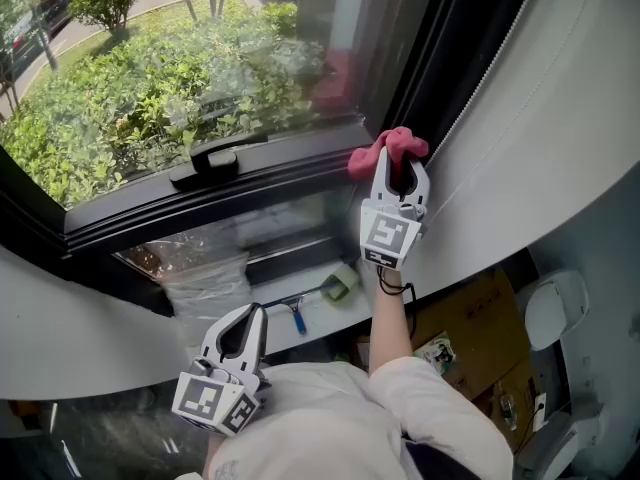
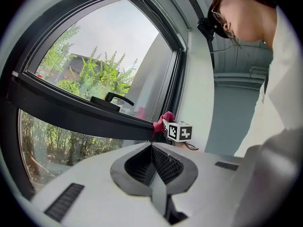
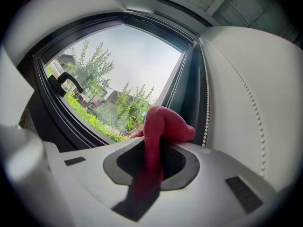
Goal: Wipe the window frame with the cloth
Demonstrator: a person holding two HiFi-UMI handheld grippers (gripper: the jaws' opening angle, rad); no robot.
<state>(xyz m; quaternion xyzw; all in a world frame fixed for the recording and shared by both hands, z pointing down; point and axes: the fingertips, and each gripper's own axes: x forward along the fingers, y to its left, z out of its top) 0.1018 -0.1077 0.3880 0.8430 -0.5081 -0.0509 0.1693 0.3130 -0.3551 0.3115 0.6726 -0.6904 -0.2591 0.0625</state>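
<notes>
The right gripper (image 1: 401, 168) clamped the red cloth (image 1: 385, 150), bunched past its tips and seemingly touching the window frame (image 1: 270, 173). The left gripper (image 1: 250, 318) hung low, jaws together.

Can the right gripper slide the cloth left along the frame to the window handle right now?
Probably yes. The right gripper is shut on the red cloth at the frame's right end, and the frame rail from there to the handle looks bare. The left gripper hangs low, out of the way.
</notes>
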